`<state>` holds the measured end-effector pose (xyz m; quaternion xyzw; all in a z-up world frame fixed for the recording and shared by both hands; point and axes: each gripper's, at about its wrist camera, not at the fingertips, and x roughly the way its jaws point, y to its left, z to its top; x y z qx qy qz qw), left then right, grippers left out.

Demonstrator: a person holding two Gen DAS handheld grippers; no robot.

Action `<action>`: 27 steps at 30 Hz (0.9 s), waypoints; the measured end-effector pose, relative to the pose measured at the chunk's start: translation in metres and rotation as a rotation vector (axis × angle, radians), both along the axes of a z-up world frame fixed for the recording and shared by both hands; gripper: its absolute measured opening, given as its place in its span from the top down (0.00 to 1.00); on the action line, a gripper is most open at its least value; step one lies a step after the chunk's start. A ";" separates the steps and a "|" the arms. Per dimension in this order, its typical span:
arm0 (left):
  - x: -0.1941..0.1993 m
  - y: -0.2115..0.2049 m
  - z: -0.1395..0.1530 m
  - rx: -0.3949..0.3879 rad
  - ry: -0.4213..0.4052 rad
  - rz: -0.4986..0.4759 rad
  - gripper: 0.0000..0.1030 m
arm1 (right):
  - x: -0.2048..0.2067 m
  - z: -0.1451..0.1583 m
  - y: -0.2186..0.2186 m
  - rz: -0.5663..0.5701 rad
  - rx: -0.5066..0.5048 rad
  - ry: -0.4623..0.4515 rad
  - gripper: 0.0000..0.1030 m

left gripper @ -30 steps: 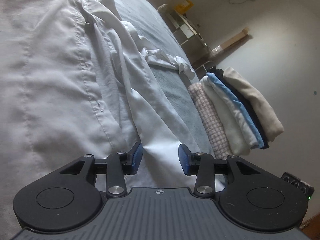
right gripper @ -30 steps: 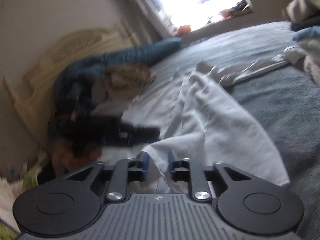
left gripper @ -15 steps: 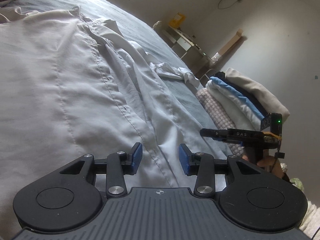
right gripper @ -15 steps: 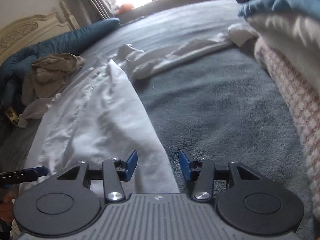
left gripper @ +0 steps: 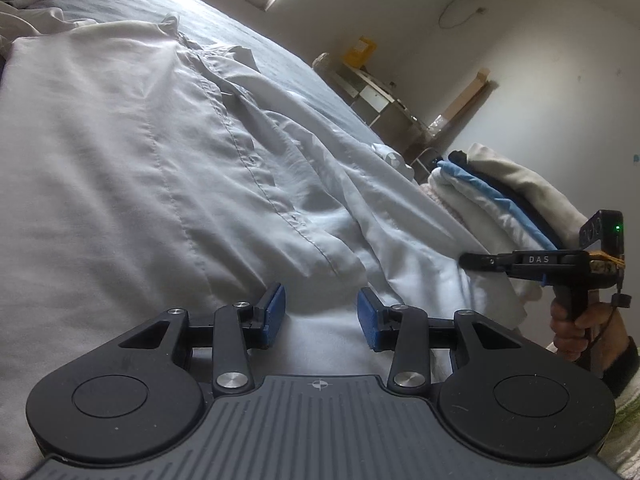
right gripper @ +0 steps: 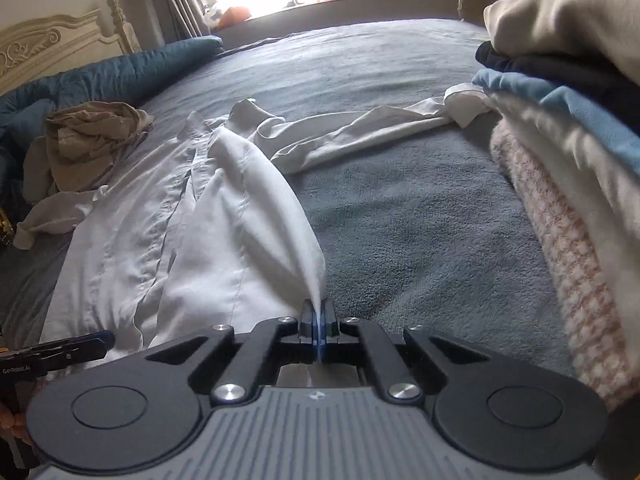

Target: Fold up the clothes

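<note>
A white button-up shirt (left gripper: 168, 168) lies spread front-up on the grey bed cover (right gripper: 400, 200). My left gripper (left gripper: 321, 316) is open, its blue pads low over the shirt's bottom hem with cloth between them. My right gripper (right gripper: 318, 320) is shut on the shirt's right hem corner, and the white shirt (right gripper: 240, 208) rises in a ridge from the pinch. In the left wrist view the right gripper (left gripper: 468, 260) shows at the shirt's far edge, held by a hand (left gripper: 576, 328). One sleeve (right gripper: 368, 132) trails toward the folded stack.
A stack of folded clothes (right gripper: 568, 128) stands at the right; the same folded stack (left gripper: 504, 204) sits beyond the shirt. A crumpled tan garment (right gripper: 88, 140) and a blue quilt (right gripper: 120, 72) lie by the headboard (right gripper: 48, 48). A shelf unit (left gripper: 372, 88) stands against the far wall.
My right gripper went from open beside the shirt's edge to shut on its hem corner, lifting the cloth. My left gripper stayed open and tilted to show more of the shirt.
</note>
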<state>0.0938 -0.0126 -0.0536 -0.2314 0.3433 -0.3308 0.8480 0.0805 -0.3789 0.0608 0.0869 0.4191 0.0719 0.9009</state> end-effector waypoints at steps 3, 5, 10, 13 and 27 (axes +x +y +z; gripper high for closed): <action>0.000 0.000 -0.001 -0.003 0.003 -0.002 0.62 | 0.004 -0.017 -0.001 -0.049 -0.028 0.053 0.98; 0.000 0.000 -0.001 -0.001 0.004 -0.003 0.62 | 0.006 -0.028 -0.003 -0.083 -0.054 0.076 0.96; 0.000 0.001 -0.001 -0.002 0.006 0.000 0.62 | -0.004 -0.022 -0.002 -0.131 -0.144 0.022 0.70; -0.002 0.000 0.002 0.003 -0.005 0.005 0.61 | -0.017 0.000 0.012 -0.133 -0.270 -0.085 0.59; 0.029 -0.013 0.016 0.114 -0.125 -0.066 0.61 | 0.077 -0.009 0.196 0.516 -0.564 -0.354 0.79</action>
